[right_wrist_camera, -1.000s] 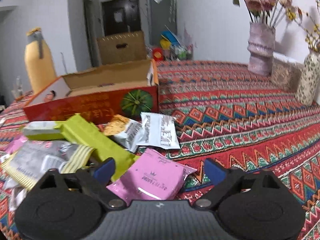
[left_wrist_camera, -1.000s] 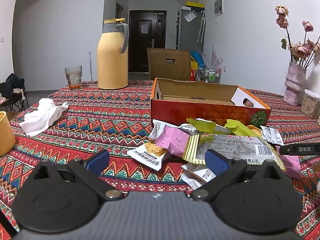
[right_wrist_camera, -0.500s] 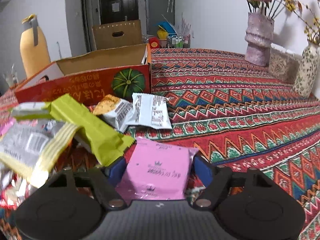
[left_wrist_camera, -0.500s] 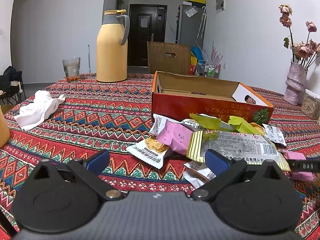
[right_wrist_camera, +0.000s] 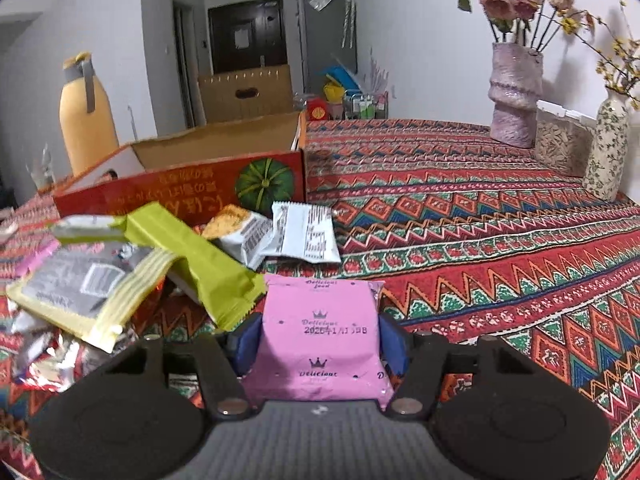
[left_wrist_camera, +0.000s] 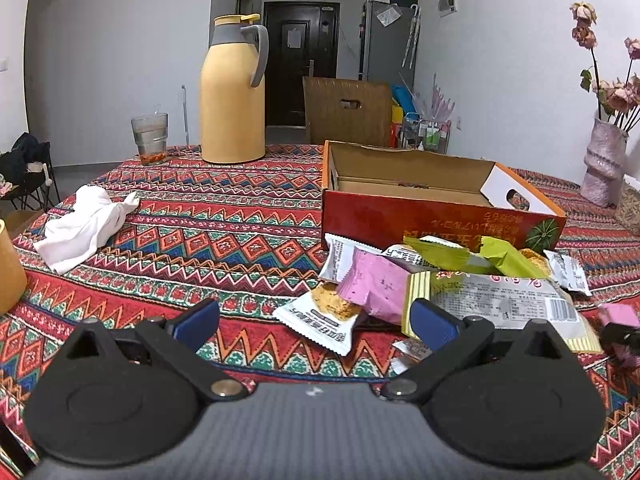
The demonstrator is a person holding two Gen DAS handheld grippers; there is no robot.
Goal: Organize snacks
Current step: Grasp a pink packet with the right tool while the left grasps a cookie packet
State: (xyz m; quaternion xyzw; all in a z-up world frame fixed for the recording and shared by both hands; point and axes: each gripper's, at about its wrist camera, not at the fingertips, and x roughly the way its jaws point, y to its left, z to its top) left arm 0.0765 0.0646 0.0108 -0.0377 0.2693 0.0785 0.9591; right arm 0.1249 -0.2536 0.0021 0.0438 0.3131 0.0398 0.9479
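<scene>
On the far left of my left view a crumpled white cloth [left_wrist_camera: 86, 226] lies on the patterned bench [left_wrist_camera: 208, 240], with a glass [left_wrist_camera: 149, 139] and a yellow thermos jug [left_wrist_camera: 233, 90] standing behind it. My left tool [left_wrist_camera: 316, 320] hovers low over the bench with its jaws wide apart and nothing between them; a white biscuit packet [left_wrist_camera: 320, 320] lies just past its tips. Further right sits the open red cardboard box [left_wrist_camera: 420, 220], and the snack pile spreads against its front wall: a pink packet [left_wrist_camera: 376, 286], green wrappers [left_wrist_camera: 452, 254] and a large yellow-edged bag [left_wrist_camera: 496, 304].

In my right view the same green wrapper [right_wrist_camera: 192, 256] and yellow-edged bag [right_wrist_camera: 80, 284] lie to the left. My right tool [right_wrist_camera: 316, 338] has just been closing, and its blue pads [right_wrist_camera: 248, 340] now press both sides of a pink crown-printed snack packet [right_wrist_camera: 320, 336], which rests on the bench just in front of the pile. Well to the right stand a lilac vase [right_wrist_camera: 516, 96] of dried roses, a clear container [right_wrist_camera: 562, 140] and a floral vase [right_wrist_camera: 608, 148].
</scene>
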